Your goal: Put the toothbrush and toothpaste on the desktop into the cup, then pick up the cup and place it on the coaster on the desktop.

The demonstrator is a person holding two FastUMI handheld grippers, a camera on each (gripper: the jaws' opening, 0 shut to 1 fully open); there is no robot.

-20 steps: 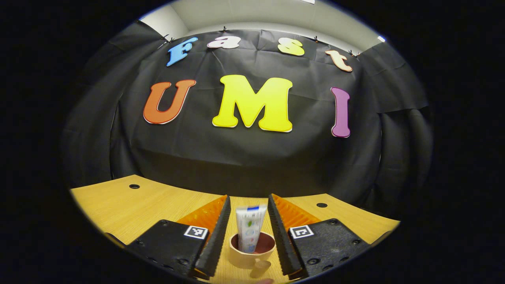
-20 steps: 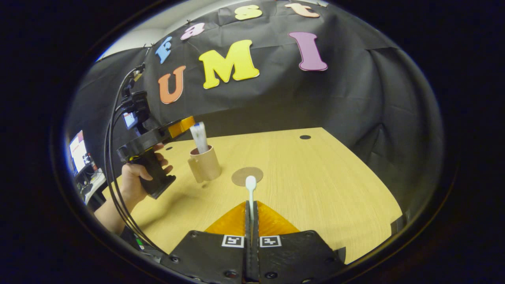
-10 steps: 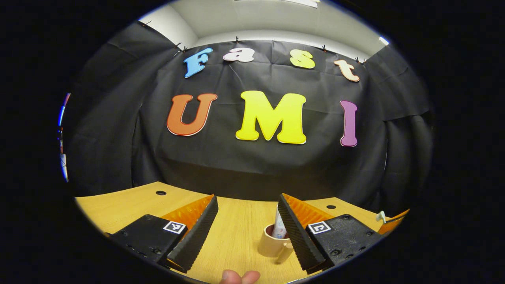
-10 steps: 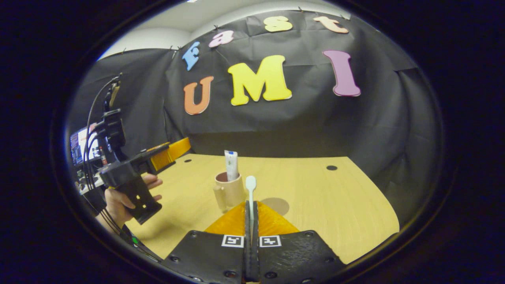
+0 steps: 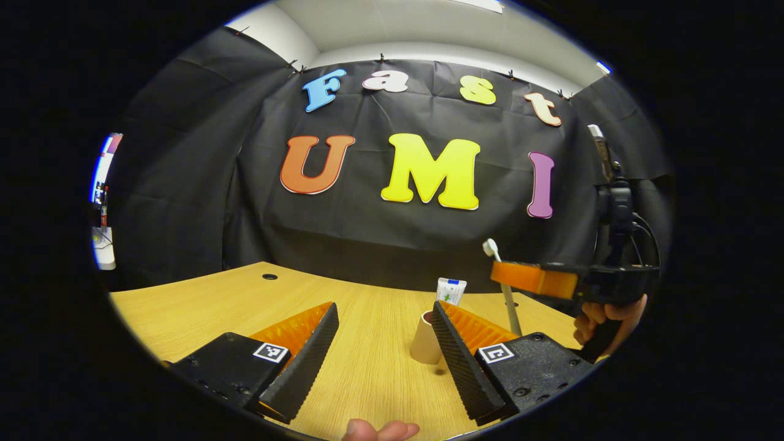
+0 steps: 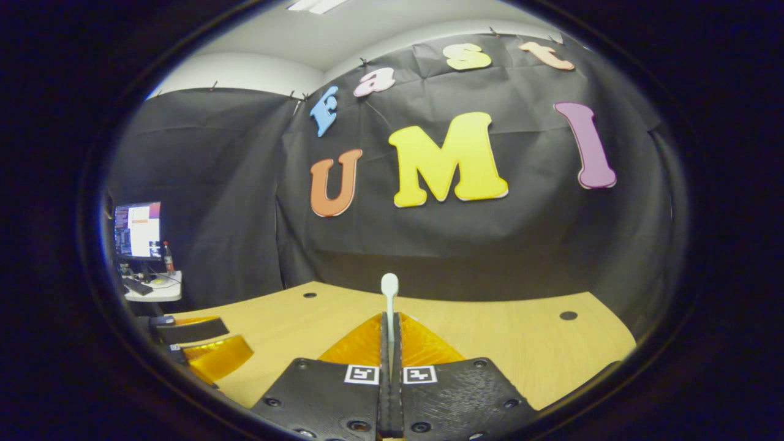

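A beige cup (image 5: 422, 338) stands on the wooden desktop (image 5: 202, 306), partly behind my left gripper's right finger. A white toothpaste tube (image 5: 450, 290) sticks up out of it. My left gripper (image 5: 383, 306) is open, with nothing between its fingers, and the cup is just ahead to the right. In the left gripper view my right gripper (image 5: 499, 274) hovers above and to the right of the cup, held by a hand (image 5: 603, 318). It is shut on a white toothbrush (image 5: 492, 248), head up. In the right gripper view the toothbrush (image 6: 389, 286) rises from my shut right gripper (image 6: 390, 315).
The desktop (image 6: 502, 334) has small round holes (image 6: 568, 315) near its far edge. My left gripper (image 6: 236, 341) lies low at the left of the right gripper view. A monitor (image 6: 138, 231) and a side table stand beyond the booth's left side. A fingertip (image 5: 380, 430) shows at the bottom.
My left gripper has backed away from the cup, still open. My right gripper has risen and tilted up with the toothbrush, so the cup and coaster have left its view.
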